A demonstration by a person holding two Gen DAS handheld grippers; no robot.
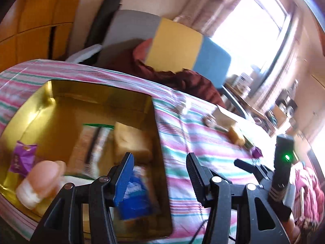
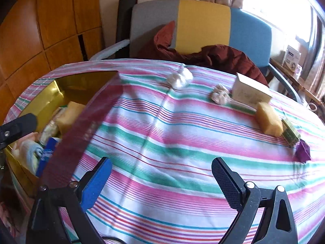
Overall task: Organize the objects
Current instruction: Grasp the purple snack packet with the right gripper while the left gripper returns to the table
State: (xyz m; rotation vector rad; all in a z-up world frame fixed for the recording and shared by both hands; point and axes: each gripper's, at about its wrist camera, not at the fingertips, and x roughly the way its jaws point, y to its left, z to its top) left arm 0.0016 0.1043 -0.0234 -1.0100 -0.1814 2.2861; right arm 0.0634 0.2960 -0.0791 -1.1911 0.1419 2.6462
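right wrist view: parted, empty right gripper (image 2: 161, 180) is positioned over striped cloth (image 2: 162, 134); yellow sponge block (image 2: 269, 119) likely fetched next for gold tin (image 2: 46, 99).

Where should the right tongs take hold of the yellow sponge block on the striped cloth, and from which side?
Grip the yellow sponge block across its two long flat faces, near the middle, coming down from above. It lies lengthwise with a small green-patterned pack close against its near end, so closing over the ends looks awkward, while the long sides stand free. The right tongs are open and empty.
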